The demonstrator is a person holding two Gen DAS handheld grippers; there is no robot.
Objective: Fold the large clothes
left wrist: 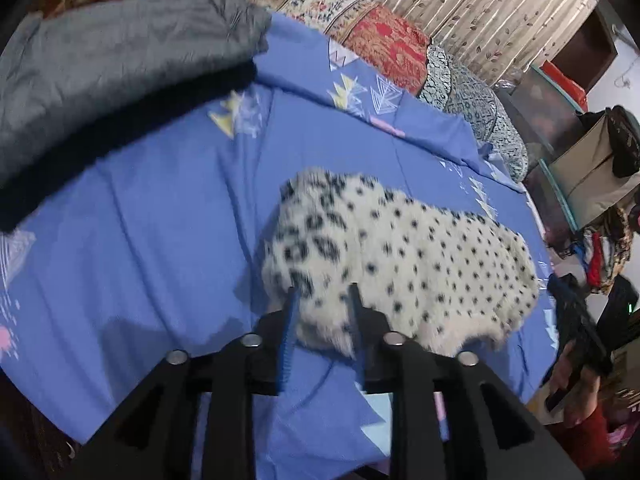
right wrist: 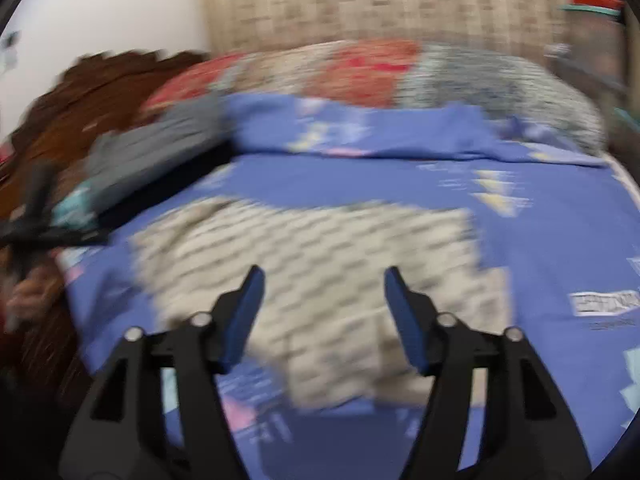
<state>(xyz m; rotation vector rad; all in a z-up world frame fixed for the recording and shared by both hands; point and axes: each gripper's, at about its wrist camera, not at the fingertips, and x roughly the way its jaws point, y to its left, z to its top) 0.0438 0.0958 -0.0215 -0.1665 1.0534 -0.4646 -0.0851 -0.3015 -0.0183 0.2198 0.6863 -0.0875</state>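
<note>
Through the left wrist view I see the spotted fleece garment (left wrist: 404,264) sharply, folded on the blue bedsheet (left wrist: 160,240), its long axis running from frame centre toward the right edge. The left tongs (left wrist: 323,292) stand narrowly parted at its near edge; whether they pinch fleece I cannot tell. The right view is smeared: my right tongs (right wrist: 324,280) gape wide above the garment, empty.

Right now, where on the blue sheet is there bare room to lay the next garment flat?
Bare blue sheet lies between the grey garment and the spotted fleece, and along the near edge by the left tool. It is crowded toward the patterned quilt.
</note>
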